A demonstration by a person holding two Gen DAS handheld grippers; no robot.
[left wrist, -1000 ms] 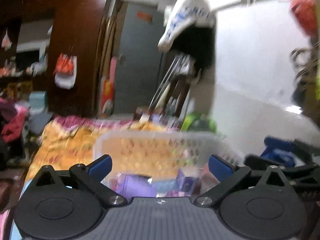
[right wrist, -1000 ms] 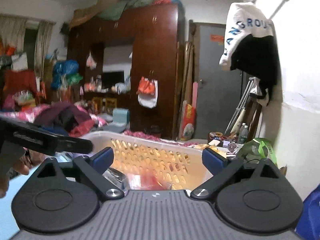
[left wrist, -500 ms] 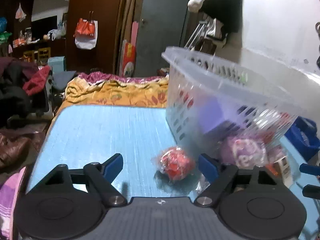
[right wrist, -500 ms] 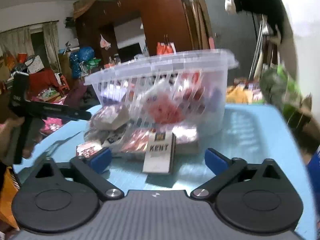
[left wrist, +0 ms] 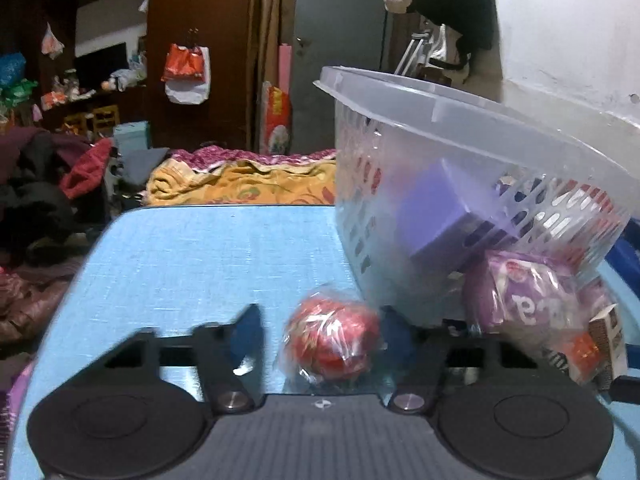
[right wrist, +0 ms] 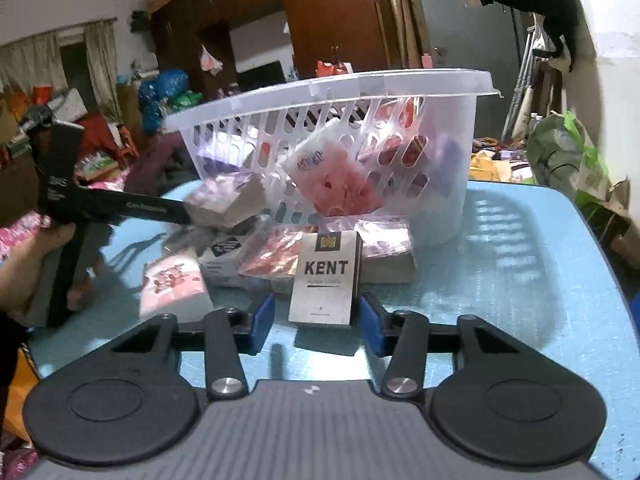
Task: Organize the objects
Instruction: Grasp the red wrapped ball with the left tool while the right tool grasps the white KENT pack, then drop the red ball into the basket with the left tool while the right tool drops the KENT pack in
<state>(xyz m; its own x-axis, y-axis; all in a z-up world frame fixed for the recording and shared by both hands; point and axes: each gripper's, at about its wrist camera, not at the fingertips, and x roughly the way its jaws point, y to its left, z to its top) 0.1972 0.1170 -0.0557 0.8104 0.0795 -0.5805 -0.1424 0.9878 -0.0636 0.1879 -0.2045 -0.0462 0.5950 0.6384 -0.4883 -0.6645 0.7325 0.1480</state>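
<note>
A clear plastic basket (left wrist: 460, 128) is tilted on the blue table (left wrist: 200, 248), with packets spilling from under it. In the left wrist view a red wrapped ball (left wrist: 332, 340) lies between the open fingers of my left gripper (left wrist: 320, 332), touching the right one. A purple packet (left wrist: 524, 300) and a purple box (left wrist: 436, 216) lie by the basket. In the right wrist view the basket (right wrist: 340, 92) leans over several packets. A white KENT box (right wrist: 326, 280) stands between the open fingers of my right gripper (right wrist: 318, 318). The left gripper's body (right wrist: 80, 204) shows at the left.
A pink packet (right wrist: 172, 284), a red packet (right wrist: 272, 256) and a grey box (right wrist: 224, 256) lie on the table (right wrist: 520, 280) in front of the basket. A bed with an orange blanket (left wrist: 240, 184) lies beyond the table. A green bag (right wrist: 568, 156) sits at the right.
Both grippers came down from above the basket to table level. The basket is now tipped with items spilled out. Both sets of fingers have narrowed around the ball and the KENT box.
</note>
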